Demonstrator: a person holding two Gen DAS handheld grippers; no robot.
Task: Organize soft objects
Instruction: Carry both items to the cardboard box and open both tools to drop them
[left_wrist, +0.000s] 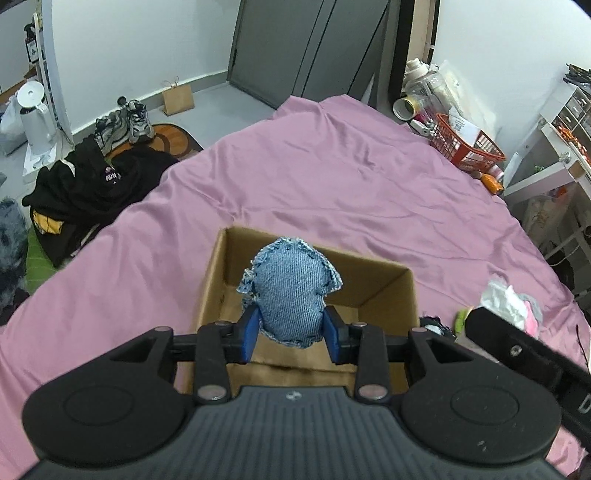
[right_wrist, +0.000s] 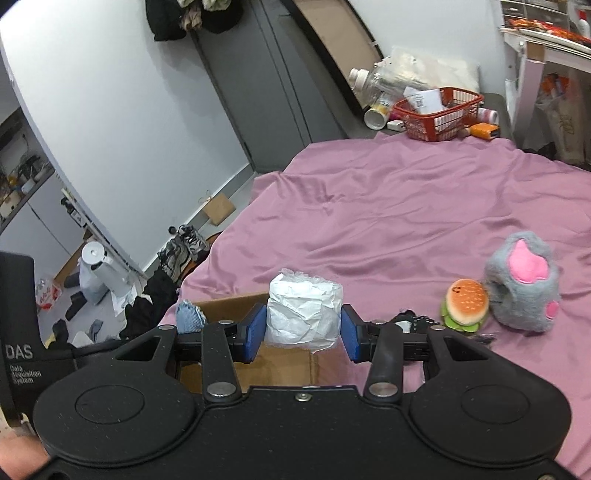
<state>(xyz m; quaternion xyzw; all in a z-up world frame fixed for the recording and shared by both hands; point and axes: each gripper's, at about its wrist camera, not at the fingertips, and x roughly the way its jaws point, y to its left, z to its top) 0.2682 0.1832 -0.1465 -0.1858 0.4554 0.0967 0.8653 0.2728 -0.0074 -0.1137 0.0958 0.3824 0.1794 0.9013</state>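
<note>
Left gripper (left_wrist: 292, 334) fingers pinching denim pouch (left_wrist: 290, 297) directly above box (left_wrist: 384, 291); right gripper (right_wrist: 303, 332) fingers clamping white wad (right_wrist: 303, 317) over box's near-right corner.

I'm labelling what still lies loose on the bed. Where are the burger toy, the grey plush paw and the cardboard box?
burger toy (right_wrist: 466, 300): right wrist view, on its bun.
grey plush paw (right_wrist: 522, 291): right wrist view, on its grey fur.
cardboard box (left_wrist: 388, 278): left wrist view, on its inner far wall.
</note>
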